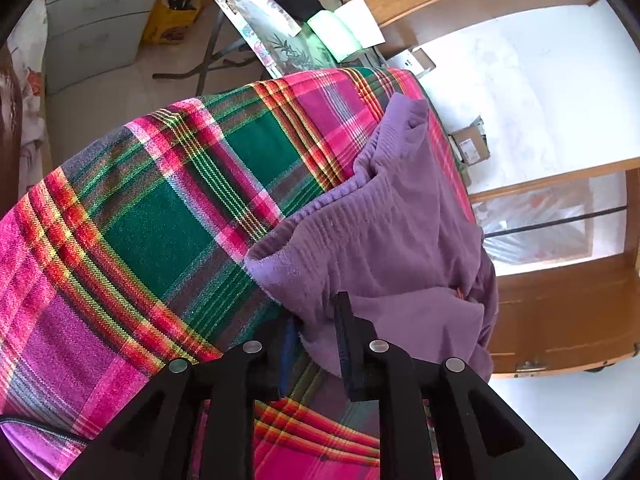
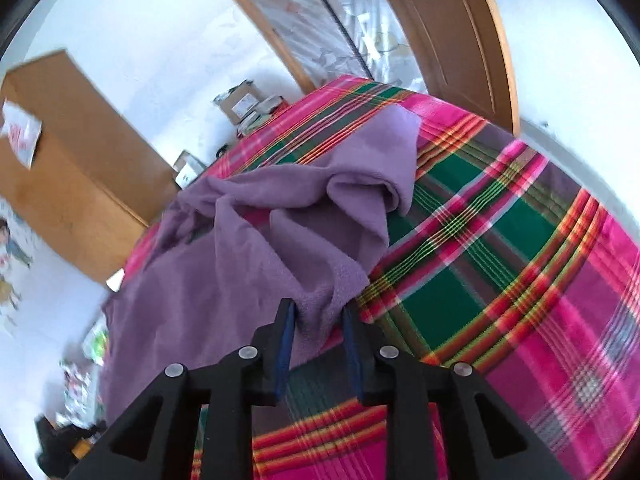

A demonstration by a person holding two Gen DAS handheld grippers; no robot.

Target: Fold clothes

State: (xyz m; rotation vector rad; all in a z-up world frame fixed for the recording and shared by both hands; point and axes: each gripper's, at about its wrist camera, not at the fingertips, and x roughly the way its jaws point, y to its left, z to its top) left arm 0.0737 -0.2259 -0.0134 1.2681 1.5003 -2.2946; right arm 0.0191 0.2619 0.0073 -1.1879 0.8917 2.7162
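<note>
A purple fleece garment (image 1: 384, 240) lies crumpled on a bed under a pink and green plaid sheet (image 1: 160, 208). In the left wrist view my left gripper (image 1: 316, 340) sits at the garment's near edge. A flap of fleece lies between its fingers, and a dark gap shows beside the left pad. In the right wrist view the garment (image 2: 256, 248) rises in a ridge toward my right gripper (image 2: 318, 332). A fold of it sits between the blue pads (image 2: 286, 344), which stand a little apart around it. The view is slightly blurred.
The plaid sheet (image 2: 520, 280) spreads wide to the right of the garment. Beyond the bed stand wooden cabinets (image 1: 560, 312), a wooden door (image 2: 452, 36), small cardboard boxes (image 1: 470, 146) on the pale floor and a cluttered table (image 1: 288, 20).
</note>
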